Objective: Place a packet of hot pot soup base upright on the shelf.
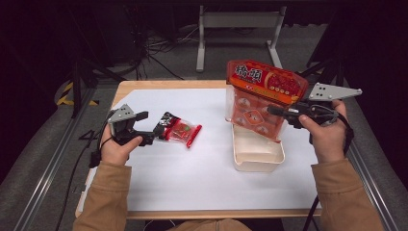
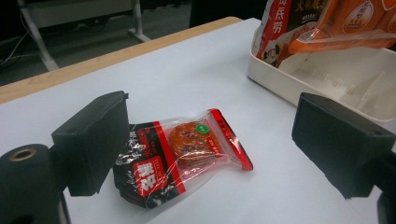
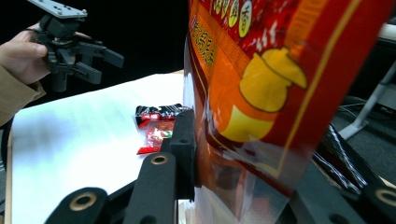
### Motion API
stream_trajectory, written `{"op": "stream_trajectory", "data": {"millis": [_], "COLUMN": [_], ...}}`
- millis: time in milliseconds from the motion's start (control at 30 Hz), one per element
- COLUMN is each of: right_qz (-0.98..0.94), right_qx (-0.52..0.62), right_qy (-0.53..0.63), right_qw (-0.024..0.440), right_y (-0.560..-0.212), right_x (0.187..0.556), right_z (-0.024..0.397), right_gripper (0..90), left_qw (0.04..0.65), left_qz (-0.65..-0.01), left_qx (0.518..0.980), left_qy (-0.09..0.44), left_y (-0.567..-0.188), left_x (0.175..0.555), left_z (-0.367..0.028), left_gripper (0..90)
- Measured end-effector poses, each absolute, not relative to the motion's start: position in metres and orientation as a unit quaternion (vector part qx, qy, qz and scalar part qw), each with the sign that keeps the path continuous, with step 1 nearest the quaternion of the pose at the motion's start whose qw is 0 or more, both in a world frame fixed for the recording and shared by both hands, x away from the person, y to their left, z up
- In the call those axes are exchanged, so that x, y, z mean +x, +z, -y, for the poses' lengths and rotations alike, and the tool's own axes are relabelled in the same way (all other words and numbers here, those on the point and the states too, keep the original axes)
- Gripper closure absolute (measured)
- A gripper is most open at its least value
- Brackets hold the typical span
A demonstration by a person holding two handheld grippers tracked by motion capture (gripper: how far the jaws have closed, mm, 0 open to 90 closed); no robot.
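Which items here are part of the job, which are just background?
In play:
- large red-orange snack bag, clamped in the right gripper
- cream plastic tray under it
- small red-black snack packet, lying between the open jaws of the left gripper

Background:
- white table frame behind
- floor cables

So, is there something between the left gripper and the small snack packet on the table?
Nothing visible. The left gripper has its jaws open on either side of the small snack packet, which lies flat on the white table. One jaw sits very near the packet's dark end.
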State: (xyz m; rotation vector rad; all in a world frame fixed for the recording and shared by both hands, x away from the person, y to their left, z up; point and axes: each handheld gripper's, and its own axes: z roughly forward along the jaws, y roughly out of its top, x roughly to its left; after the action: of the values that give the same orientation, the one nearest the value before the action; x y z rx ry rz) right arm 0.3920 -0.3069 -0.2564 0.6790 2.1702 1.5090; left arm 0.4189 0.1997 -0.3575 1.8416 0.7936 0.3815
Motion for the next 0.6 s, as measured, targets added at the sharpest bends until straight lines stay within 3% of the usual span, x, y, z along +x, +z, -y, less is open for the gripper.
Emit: {"op": "stream_trajectory", "data": {"millis": [600], "right_qz": [-0.76], "right_qx": [0.278], "right_qy": [0.55], "right_qw": [0.205], "right_y": [-0.277], "right_x": [0.394], "right_z": [0.318], "right_gripper": [70.4], "left_qw": [0.523], "left_qz": [-0.339], "left_qx": [0.766], "left_qy": [0.159], "left_y": [-0.363], "left_x": [0.422], "left_z": [-0.204], "left_gripper": [13.2]}}
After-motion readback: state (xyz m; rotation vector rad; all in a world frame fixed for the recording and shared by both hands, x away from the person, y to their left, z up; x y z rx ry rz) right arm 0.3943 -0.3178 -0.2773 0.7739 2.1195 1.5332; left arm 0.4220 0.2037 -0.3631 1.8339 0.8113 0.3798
